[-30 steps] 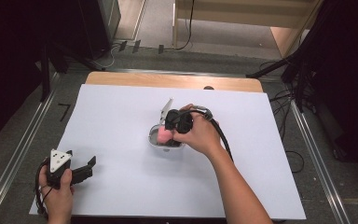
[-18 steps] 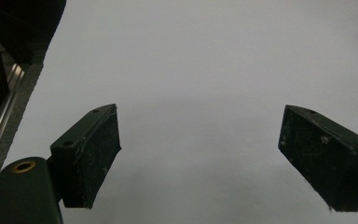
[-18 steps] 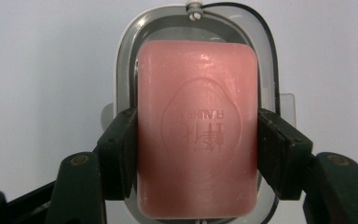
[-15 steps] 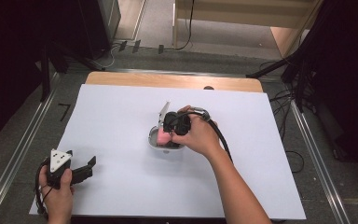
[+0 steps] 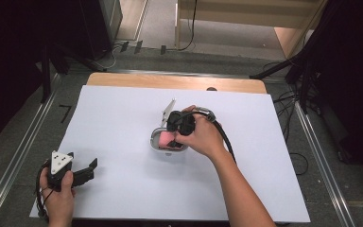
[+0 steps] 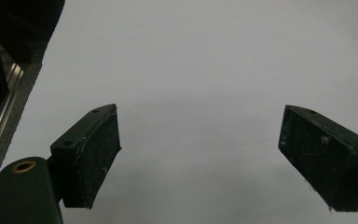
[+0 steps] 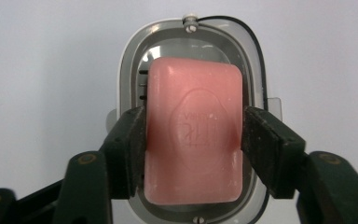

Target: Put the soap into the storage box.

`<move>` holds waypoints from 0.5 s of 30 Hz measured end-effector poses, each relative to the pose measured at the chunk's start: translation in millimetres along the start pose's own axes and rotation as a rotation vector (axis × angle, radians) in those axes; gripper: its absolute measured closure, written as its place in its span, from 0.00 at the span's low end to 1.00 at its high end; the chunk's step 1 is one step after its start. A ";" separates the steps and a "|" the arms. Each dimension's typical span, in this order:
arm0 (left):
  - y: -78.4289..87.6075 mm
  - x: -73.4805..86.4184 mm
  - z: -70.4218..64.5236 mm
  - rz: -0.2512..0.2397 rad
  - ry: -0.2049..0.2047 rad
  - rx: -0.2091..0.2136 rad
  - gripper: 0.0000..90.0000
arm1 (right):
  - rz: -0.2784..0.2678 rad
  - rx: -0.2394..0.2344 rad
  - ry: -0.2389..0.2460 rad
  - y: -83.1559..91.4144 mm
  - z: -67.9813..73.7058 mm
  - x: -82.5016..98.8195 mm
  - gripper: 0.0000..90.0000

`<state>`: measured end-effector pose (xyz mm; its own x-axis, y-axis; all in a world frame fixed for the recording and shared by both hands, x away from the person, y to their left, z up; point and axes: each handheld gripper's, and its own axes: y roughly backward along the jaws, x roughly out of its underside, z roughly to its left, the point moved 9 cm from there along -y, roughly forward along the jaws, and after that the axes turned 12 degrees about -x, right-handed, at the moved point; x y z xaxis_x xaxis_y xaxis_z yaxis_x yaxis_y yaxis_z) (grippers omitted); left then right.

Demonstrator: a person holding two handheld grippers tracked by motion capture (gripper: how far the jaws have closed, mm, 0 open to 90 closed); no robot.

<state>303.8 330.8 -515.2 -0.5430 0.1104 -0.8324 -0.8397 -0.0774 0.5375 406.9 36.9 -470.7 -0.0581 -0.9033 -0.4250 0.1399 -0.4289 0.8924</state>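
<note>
My right gripper [image 7: 193,135] pinches the pink soap bar [image 7: 193,140] across its long sides, the bar sitting over the open grey soap dish [image 7: 130,84] mid-bench, its lid [image 5: 168,112] tilted up behind. I cannot tell whether the bar rests in the tray. As I judge it, doing this well means holding the bar level and centred within the rim, squeezing only lightly because soap is slippery. My left gripper [image 6: 200,158] is spread and idle above the white bench [image 5: 123,189] at its near-left corner.

Pink soap bar [image 7: 193,135] with embossed oval stamp; grey soap dish [image 7: 130,70] with white rim; black right gripper [image 7: 193,140]; black left gripper [image 6: 200,158]; white table cover [image 5: 113,113].
</note>
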 end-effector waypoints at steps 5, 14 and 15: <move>-0.2 0.0 0.0 0.000 0.000 0.001 0.15 | -0.004 -0.002 -0.008 1.8 -1.0 3.0 0.49; -0.2 0.0 -0.3 0.000 0.001 0.002 0.15 | -0.033 0.007 -0.018 10.3 -0.8 4.7 0.49; -0.2 0.0 -0.3 0.000 0.000 0.003 0.15 | -0.032 0.006 -0.014 11.0 -1.0 5.8 0.48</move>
<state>304.0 330.5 -515.3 -0.5430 0.1101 -0.8325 -0.8397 -0.0750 0.5378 409.2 27.0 -463.5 -0.0767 -0.8893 -0.4509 0.1319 -0.4573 0.8795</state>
